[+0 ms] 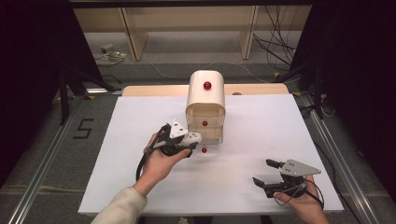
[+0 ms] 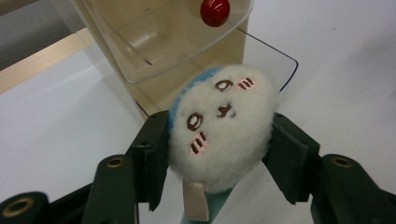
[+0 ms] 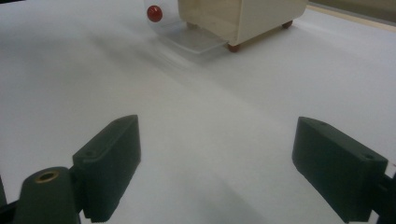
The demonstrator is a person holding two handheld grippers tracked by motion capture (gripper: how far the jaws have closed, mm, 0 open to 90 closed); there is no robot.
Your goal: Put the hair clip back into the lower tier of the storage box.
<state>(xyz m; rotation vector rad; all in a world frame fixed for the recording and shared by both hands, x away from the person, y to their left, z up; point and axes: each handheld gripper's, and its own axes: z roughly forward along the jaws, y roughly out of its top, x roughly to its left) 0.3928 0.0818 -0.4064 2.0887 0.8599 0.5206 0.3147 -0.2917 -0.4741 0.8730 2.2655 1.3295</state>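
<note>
Black fingers pinching fluffy round plush toy, clear plastic drawer

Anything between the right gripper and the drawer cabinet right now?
Nothing: in the right gripper view, bare white table runs from the open right gripper to the drawer cabinet. The high view agrees.

I've got a plush toy that's fluffy white with a blue edge, brown stitched eyes and mouth, pink cheek stripes, and a beige tag. The drawer cabinet behind it is cream, with clear drawers and glossy red knobs. Jaws on my left gripper and right gripper are black; the plate on each is grey. The table is white with a pale wood far edge.
</note>
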